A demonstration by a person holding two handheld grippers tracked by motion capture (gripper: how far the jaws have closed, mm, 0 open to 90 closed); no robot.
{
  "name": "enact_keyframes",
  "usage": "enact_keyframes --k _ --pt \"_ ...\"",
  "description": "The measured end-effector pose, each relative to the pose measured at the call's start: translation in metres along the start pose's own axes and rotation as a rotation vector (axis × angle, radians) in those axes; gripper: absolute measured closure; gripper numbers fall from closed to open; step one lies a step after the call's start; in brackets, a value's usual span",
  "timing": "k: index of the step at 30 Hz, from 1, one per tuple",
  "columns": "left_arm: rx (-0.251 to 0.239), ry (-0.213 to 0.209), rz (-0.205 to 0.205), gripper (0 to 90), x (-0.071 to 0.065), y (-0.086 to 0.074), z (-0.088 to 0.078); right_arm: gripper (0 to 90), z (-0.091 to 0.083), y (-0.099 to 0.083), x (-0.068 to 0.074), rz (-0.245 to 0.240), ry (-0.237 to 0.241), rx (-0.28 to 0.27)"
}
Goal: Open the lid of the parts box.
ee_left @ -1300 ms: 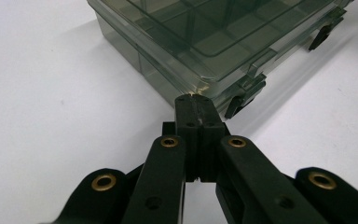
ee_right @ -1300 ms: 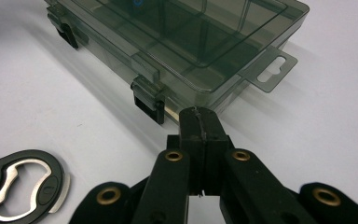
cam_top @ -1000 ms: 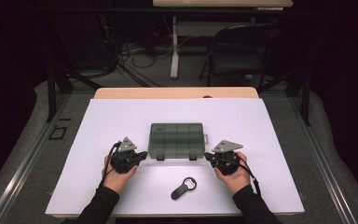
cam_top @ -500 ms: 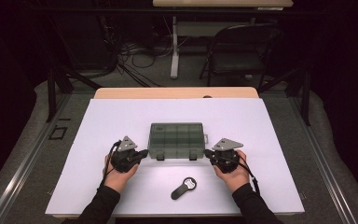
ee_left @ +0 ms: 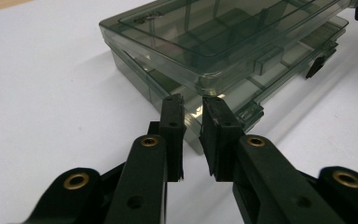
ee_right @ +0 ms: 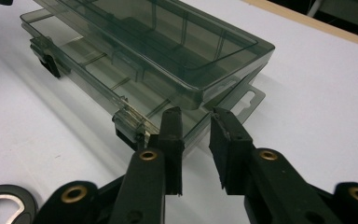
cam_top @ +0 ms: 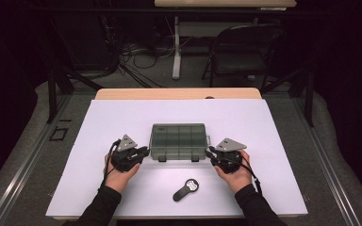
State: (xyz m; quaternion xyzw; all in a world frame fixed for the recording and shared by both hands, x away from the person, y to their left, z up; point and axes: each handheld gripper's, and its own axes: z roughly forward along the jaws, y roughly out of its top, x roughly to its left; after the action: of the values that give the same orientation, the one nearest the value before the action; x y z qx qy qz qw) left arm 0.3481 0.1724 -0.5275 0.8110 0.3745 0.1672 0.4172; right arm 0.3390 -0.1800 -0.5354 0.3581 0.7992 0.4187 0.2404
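A smoky transparent compartment box [cam_top: 178, 140] lies in the middle of the white table, its lid slightly ajar along the front. My left gripper [cam_top: 146, 150] rests at the box's front left corner and my right gripper [cam_top: 209, 151] at its front right corner. In the left gripper view the box [ee_left: 223, 42] corner sits just beyond my left gripper [ee_left: 193, 105]. The jaws have just been opening and stand a narrow gap apart, with nothing pressed between them. In the right gripper view my right gripper [ee_right: 196, 114] has likewise just been opening, a little apart before the box [ee_right: 168, 51] edge.
A black bottle opener [cam_top: 186, 189] lies on the table in front of the box, between my hands, and its ring end [ee_right: 0, 203] sits beside the right jaws. A black latch [ee_right: 51, 63] sits on the box front. A chair [cam_top: 245, 47] and desk legs stand beyond the table.
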Motion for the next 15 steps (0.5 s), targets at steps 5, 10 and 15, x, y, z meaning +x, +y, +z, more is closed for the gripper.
enact_keyframes --k 5,10,15 --pt "-0.008 0.012 0.011 74.3 -0.0022 0.0014 -0.0004 69.5 -0.0005 0.0009 -0.0004 -0.007 -0.013 -0.015" --pt "-0.015 0.022 0.024 72.4 -0.0022 0.0028 -0.0011 67.3 -0.0013 0.0019 -0.0013 -0.013 -0.017 -0.041" --pt "-0.019 0.022 0.033 72.4 -0.0028 0.0041 -0.0009 67.0 -0.0021 0.0036 -0.0017 -0.025 -0.017 -0.049"
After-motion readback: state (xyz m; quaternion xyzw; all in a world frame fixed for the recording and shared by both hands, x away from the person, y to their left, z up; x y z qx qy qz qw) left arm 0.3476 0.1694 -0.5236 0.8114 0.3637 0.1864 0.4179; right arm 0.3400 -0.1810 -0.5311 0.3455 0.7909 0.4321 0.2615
